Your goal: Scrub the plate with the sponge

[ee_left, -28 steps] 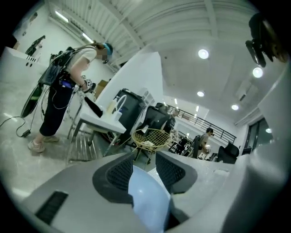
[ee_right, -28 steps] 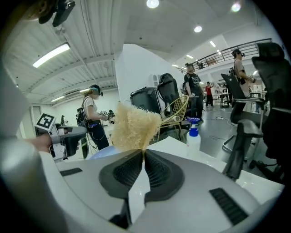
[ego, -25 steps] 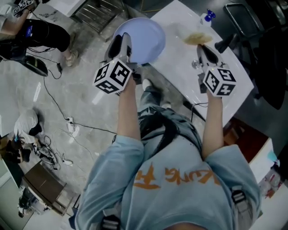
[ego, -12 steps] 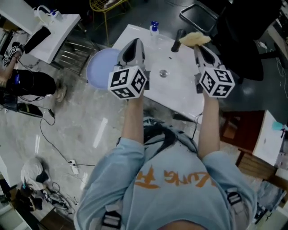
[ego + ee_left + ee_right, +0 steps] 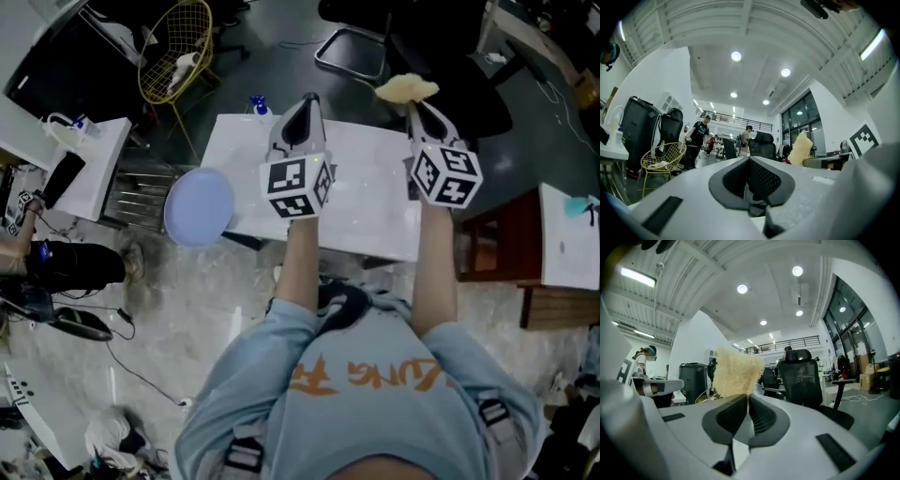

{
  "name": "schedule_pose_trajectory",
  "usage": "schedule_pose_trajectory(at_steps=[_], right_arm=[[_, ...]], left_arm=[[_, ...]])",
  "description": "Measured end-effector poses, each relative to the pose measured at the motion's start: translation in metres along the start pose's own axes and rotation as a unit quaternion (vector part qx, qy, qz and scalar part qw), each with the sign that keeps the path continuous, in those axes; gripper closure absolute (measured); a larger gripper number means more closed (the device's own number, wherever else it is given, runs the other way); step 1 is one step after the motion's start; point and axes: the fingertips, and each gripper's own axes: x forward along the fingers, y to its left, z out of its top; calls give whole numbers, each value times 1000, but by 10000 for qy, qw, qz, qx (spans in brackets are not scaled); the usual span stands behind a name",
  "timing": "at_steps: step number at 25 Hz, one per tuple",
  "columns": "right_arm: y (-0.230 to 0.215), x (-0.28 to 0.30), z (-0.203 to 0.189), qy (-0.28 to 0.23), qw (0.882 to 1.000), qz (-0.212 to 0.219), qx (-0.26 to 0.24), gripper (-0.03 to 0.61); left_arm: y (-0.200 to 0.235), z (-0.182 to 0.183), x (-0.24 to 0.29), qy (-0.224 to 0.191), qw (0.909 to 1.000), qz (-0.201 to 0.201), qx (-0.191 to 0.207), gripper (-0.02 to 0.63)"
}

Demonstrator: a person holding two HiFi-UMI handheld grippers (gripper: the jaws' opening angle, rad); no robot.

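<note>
Forearms reach forward from a pale blue shirt with orange lettering (image 5: 366,375), each hand carrying a gripper topped by its marker cube. Left gripper (image 5: 307,101) is held out over the white rectangular table (image 5: 375,220), and its own view has the dark ribbed pads (image 5: 764,177) pressed together with nothing caught in them: clenched and empty. Right gripper (image 5: 413,105) runs alongside, tips showing at the table's far edge, jaws clamped on the pale yellow fibrous sponge (image 5: 406,88), which fans out beyond the tips.

And the round pale blue plate (image 5: 199,206)? It sits off at the table's left end, just past the edge, well apart from both grippers, overlapping a grey slatted metal rack (image 5: 141,192). Whether it rests on anything cannot be told.

At the table's far left corner stands a clear bottle with a blue cap (image 5: 258,103). Beyond, on the dark floor, are a yellow wire chair (image 5: 175,47) and a black office chair (image 5: 352,47).
</note>
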Motion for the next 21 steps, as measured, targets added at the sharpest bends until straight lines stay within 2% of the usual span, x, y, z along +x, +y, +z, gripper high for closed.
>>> schedule_pose_trajectory(at_steps=[5, 14, 21], right_arm=[[-17, -9, -8, 113, 9998, -117, -99, 563], [-24, -17, -11, 121, 9997, -194, -97, 563], [-22, -25, -1, 4, 9996, -230, -137, 563]], left_arm=[[-21, -11, 9, 195, 9993, -15, 323, 611], [-24, -11, 9, 232, 9991, -75, 344, 612], [-31, -14, 3, 332, 9980, -144, 510, 611]])
